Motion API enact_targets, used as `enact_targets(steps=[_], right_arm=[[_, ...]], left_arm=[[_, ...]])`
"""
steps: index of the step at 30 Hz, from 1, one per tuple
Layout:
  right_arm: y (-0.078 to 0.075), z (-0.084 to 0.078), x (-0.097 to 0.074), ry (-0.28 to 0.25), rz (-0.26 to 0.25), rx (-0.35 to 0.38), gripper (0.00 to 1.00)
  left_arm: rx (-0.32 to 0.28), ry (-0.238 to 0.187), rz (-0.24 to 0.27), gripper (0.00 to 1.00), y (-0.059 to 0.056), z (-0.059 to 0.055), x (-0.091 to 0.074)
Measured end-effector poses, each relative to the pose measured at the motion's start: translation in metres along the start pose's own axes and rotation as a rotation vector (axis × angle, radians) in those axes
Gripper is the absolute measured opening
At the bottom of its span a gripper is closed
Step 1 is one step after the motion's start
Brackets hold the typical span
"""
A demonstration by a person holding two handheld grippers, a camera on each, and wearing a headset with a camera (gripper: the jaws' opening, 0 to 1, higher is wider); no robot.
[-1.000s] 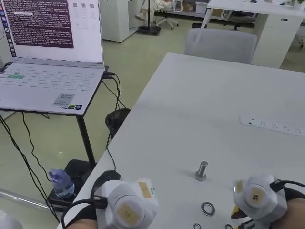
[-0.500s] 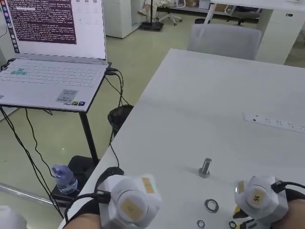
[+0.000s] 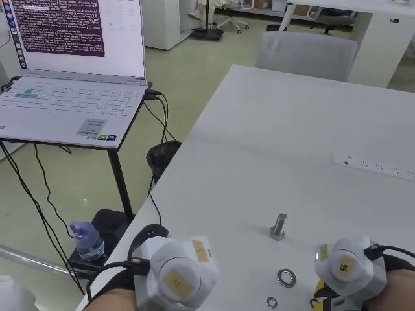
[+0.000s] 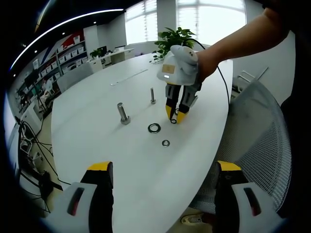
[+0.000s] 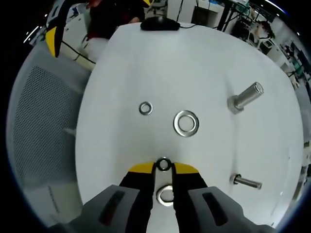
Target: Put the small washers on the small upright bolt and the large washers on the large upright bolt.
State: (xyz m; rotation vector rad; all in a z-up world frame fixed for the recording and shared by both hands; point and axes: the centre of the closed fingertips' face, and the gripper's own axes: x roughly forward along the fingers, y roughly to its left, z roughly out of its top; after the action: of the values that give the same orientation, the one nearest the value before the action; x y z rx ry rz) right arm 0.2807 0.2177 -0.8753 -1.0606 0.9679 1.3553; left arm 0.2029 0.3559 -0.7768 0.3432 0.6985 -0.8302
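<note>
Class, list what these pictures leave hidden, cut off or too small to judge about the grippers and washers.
1. Left gripper view: the small washer held by the right gripper is too small to tell whether it is off the table.
2. Right gripper view: a ring behind the tips is half covered by the jaws; washer or gripper part, unclear.
3. Head view: the right gripper's tips are hidden by its white housing and the bottom edge.

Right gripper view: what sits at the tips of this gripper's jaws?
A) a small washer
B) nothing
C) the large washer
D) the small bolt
A: a small washer sits pinched between the tips of the right gripper, while the large washer lies loose on the table ahead.
</note>
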Motion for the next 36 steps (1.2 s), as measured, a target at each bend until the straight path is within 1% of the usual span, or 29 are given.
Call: enact_targets(steps=[6, 8, 10, 23, 24, 25, 26, 30, 32, 36], right_arm=[[-0.001, 0.0, 0.001, 0.02, -0.003, 0.017, 0.13], [-0.001, 0.0, 0.002, 0.032, -0.005, 0.006, 0.13], [-0.002, 0.0, 0.002, 0.035, -0.001, 0.018, 0.13], [-0.002, 0.0, 0.001, -0.003, 0.002, 0.08, 0.12], [-0.003, 0.0, 0.001, -0.011, -0.007, 0.082, 0.12], [-0.005, 0.0, 0.0, -0.018, -0.014, 0.086, 0.12], [-0.007, 0.0, -0.002, -0.023, -0.014, 0.105, 0.12], [-0.009, -0.002, -0.009, -0.025, -0.015, 0.118, 0.12], [-0.013, -0.006, -0.014, -0.026, -0.023, 0.122, 0.12], [-0.018, -0.014, -0.022, -0.023, -0.023, 0.143, 0.12]], left_arm=[[0.0, 0.002, 0.001, 0.85, 0.002, -0.001, 0.0], [0.001, 0.001, 0.002, 0.85, 0.002, 0.0, 0.0], [0.001, 0.0, 0.004, 0.85, 0.004, 0.001, 0.0], [0.006, 0.004, 0.004, 0.85, 0.004, 0.003, 0.004], [0.006, 0.004, 0.004, 0.85, 0.004, 0.003, 0.004], [0.006, 0.004, 0.004, 0.85, 0.004, 0.004, 0.005], [0.005, 0.005, 0.003, 0.85, 0.004, 0.003, 0.005], [0.005, 0.007, 0.003, 0.85, 0.004, 0.004, 0.007], [0.006, 0.007, 0.003, 0.85, 0.005, 0.005, 0.009], [0.01, 0.006, 0.002, 0.85, 0.006, 0.008, 0.011]])
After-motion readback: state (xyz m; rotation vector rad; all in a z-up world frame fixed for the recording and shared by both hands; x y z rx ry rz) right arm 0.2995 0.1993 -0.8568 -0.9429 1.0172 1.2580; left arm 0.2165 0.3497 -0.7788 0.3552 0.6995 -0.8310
